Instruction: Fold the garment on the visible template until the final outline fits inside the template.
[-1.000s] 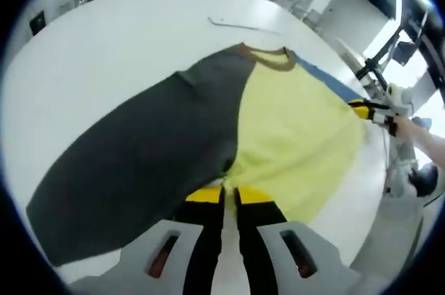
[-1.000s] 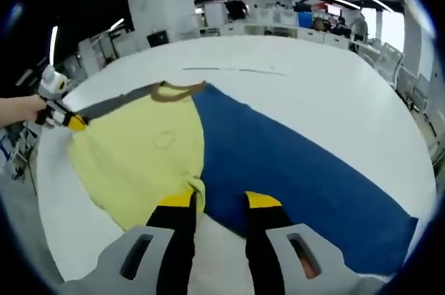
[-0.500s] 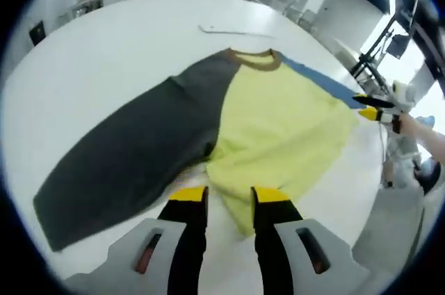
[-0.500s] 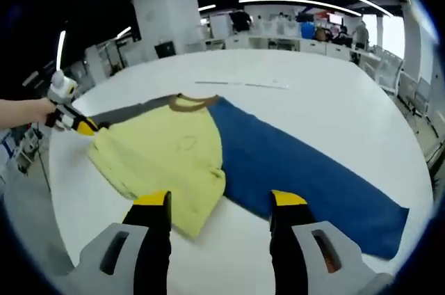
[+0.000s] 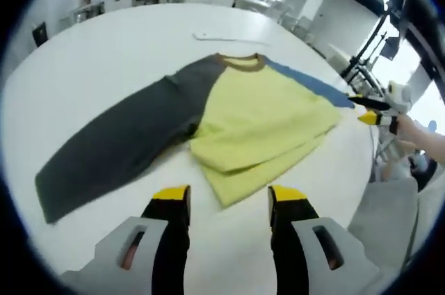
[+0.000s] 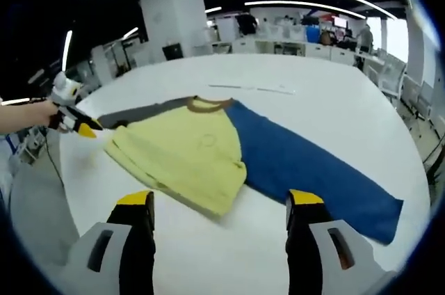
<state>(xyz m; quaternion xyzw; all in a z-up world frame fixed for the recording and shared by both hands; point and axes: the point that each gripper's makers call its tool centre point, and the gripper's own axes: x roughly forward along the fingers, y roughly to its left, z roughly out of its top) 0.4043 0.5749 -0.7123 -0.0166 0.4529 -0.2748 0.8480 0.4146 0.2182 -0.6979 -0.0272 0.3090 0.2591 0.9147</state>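
A long-sleeved shirt lies flat on the white table (image 5: 104, 44). Its yellow body (image 5: 261, 117) is folded up at the hem and has a brown collar (image 5: 240, 63). One sleeve is dark grey (image 5: 115, 145), the other blue (image 6: 306, 163). My left gripper (image 5: 228, 201) hangs open just short of the folded yellow hem, holding nothing. In the right gripper view the yellow body (image 6: 184, 159) lies ahead of my right gripper (image 6: 219, 201), which is open and empty above the table. The right gripper (image 5: 372, 110) shows at the shirt's far side in the left view, the left gripper (image 6: 73, 124) at the left edge of the right view.
A thin template line (image 5: 222, 34) is marked on the table beyond the collar, also seen as a line (image 6: 254, 88) in the right gripper view. Desks, chairs and a white pillar (image 6: 174, 17) stand in the room behind. The table edge (image 5: 375, 170) runs close to the right.
Both grippers have let go of the yellow hem, opened wide and pulled back from the shirt. The hem now lies folded on the table.
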